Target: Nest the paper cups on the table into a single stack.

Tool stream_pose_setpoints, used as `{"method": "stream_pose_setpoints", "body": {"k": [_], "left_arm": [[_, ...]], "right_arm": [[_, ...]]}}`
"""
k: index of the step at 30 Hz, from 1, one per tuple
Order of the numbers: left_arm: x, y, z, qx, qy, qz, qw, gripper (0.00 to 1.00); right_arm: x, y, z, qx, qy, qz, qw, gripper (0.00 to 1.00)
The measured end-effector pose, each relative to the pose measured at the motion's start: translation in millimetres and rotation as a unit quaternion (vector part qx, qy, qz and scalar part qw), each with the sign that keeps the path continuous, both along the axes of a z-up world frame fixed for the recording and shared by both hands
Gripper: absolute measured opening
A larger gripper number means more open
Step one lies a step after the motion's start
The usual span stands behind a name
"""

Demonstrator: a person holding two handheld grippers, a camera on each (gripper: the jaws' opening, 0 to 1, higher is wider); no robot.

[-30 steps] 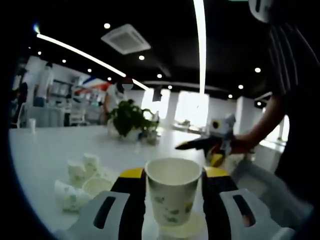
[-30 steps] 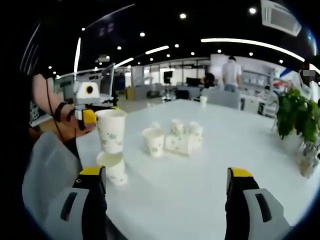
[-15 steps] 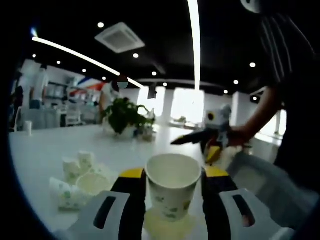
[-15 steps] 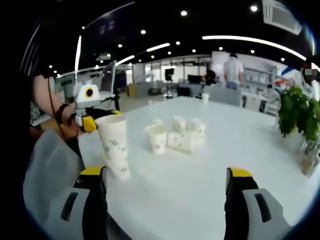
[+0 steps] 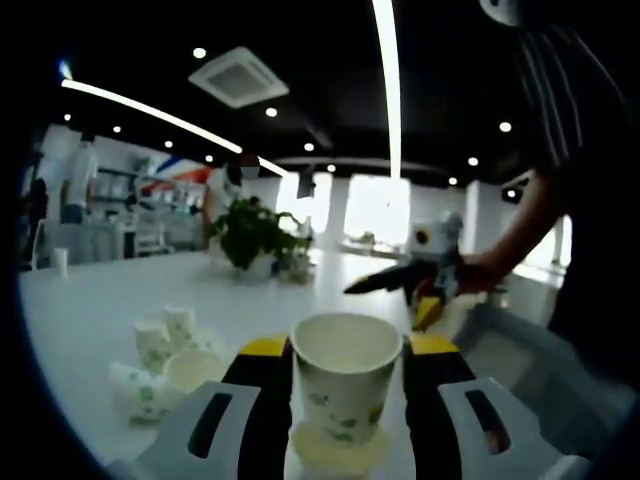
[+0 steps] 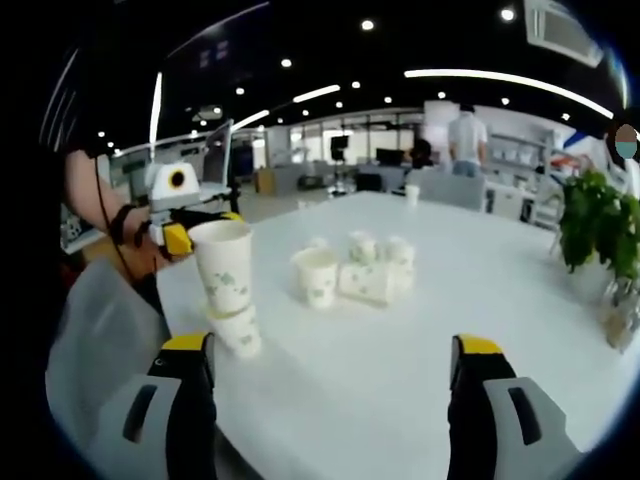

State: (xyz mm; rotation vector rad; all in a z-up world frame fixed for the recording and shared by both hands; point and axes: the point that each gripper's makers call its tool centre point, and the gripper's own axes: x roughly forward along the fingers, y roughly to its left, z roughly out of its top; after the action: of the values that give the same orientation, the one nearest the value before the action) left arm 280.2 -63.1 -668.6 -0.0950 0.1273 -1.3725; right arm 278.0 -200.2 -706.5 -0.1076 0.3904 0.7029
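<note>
The left claw pinches a paper cup between its yellow-tipped jaws, upright, mouth up, long axis vertical, its base set part-way into a second cup that stands on the near left edge of the white counter. The right claw is spread wide with nothing between its jaws. Farther along the counter a cluster of loose cups waits: some upright, at least one on its side with its axis level. A potted plant stands at the far right
</note>
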Motion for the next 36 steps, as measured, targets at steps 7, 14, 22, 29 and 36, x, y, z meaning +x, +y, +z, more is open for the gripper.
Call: {"method": "stream_pose_setpoints", "body": {"k": [7, 14, 22, 29, 36], "left_arm": [[-5.4, 0, -12.6, 0.012, 0.003, -0.006, 0.9999, 0.42], [-8.0, 4, -26.7, 0.02, 0.007, -0.001, 0.9998, 0.43], [-5.1, 10, -39.5, 0.027, 0.027, 0.01, 0.9992, 0.44], [-1.1, 14, -47.3, 0.034, 0.041, 0.023, 0.9983, 0.5], [-2.2, 17, -44.4, 0.031, 0.04, 0.025, 0.9984, 0.5]], "right_arm": [[-1, 2, -1.2, -0.002, 0.003, 0.003, 1.0, 0.95], [-4, 1, -3.2, -0.003, 0.007, 0.003, 1.0, 0.94], [-6, 3, -5.1, -0.004, 0.014, 0.007, 0.9999, 0.93], [-4, 4, -5.5, -0.003, 0.013, 0.007, 0.9999, 0.93], [-3, 6, -2.7, -0.005, 0.008, 0.009, 0.9999, 0.93]]}}
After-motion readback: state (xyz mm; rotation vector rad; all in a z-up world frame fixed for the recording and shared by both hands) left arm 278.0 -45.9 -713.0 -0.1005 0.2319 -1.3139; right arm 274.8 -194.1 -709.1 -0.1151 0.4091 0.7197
